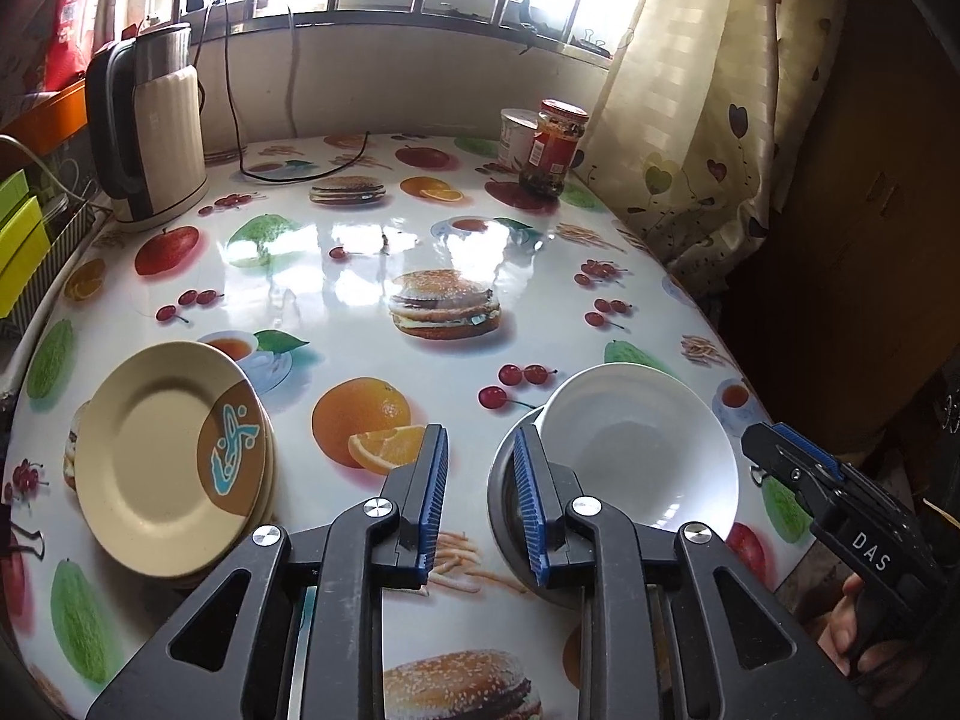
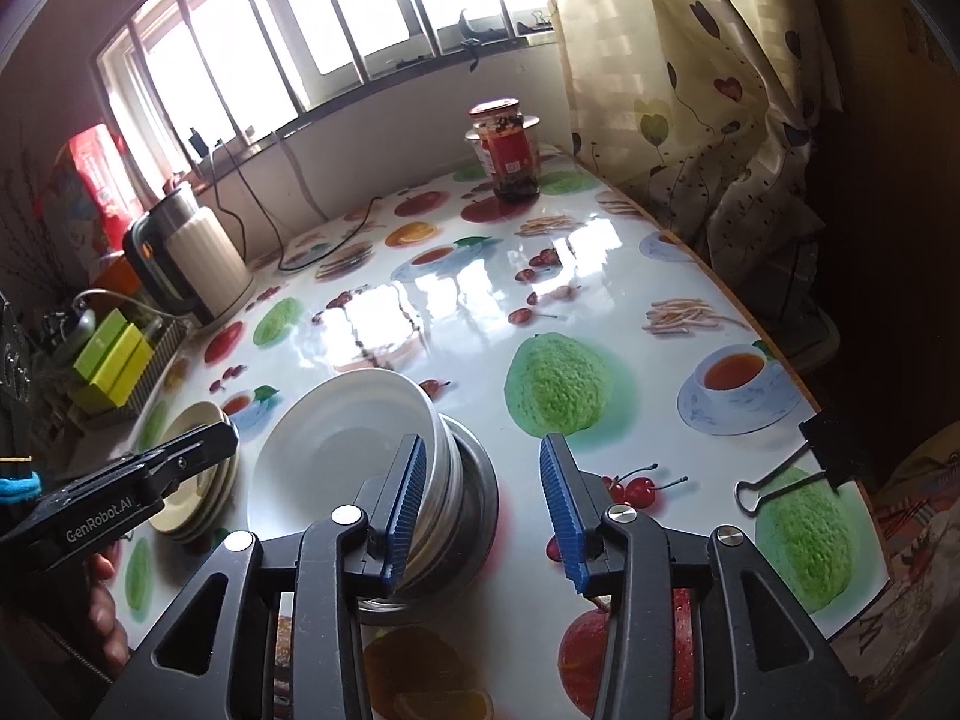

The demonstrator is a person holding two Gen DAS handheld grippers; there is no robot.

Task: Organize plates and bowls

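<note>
Fruit-print table point(image 1: 372, 252): bowl stack point(image 1: 636, 456) between both empty tongs.

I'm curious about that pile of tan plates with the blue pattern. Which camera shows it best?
The left wrist view. There the stack of tan plates lies near and unobstructed, its brown patch and blue design plain. In the right wrist view the stack is small, far left, and partly hidden behind the left gripper.

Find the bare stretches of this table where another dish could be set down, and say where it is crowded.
Free: the middle, between kettle, jar and dishes. Also right of the bowl stack, up to the binder clip. Crowded: the near edge, plate stack to bowls.
</note>
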